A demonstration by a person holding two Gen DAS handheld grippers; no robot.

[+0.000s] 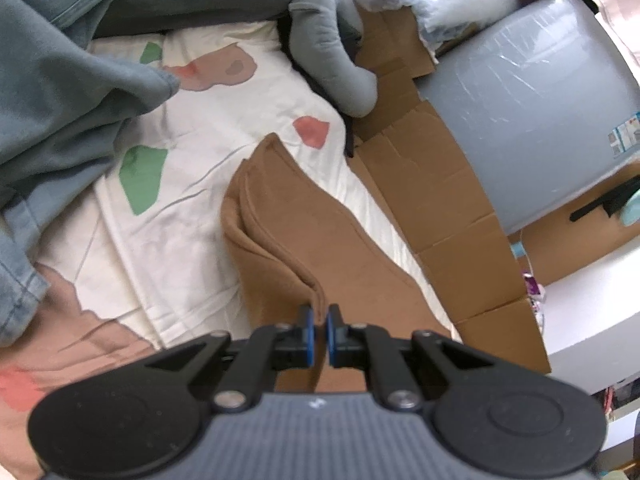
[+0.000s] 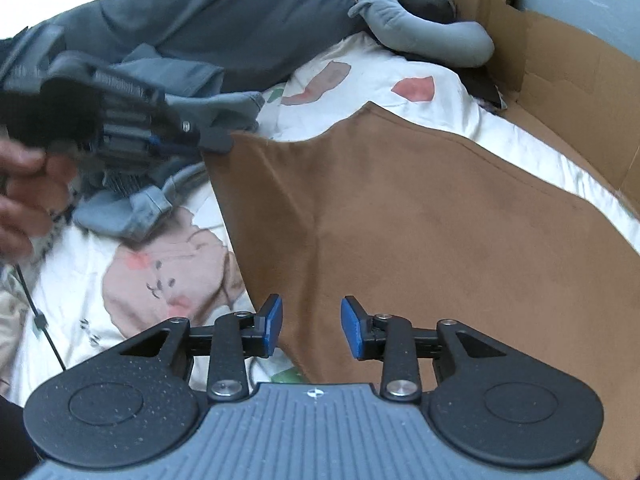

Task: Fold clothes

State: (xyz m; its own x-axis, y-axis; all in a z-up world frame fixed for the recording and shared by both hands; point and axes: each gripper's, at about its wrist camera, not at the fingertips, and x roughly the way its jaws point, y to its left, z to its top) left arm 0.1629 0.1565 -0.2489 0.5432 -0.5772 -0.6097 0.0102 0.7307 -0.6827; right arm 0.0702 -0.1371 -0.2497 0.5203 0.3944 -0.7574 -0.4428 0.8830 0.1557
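A brown cloth lies on a white bed sheet printed with pink and green shapes. My left gripper is shut on a raised fold of its edge. In the right wrist view the same left gripper, held by a person's hand, lifts one corner of the brown cloth, which spreads wide and flat toward the right. My right gripper hovers over the cloth's near edge. Its blue pads stand apart and press on nothing.
Blue-grey garments are heaped on the left of the bed, seen also as a denim pile. A grey plush roll lies at the far end. Flattened cardboard and a large plastic-wrapped grey object line the right side.
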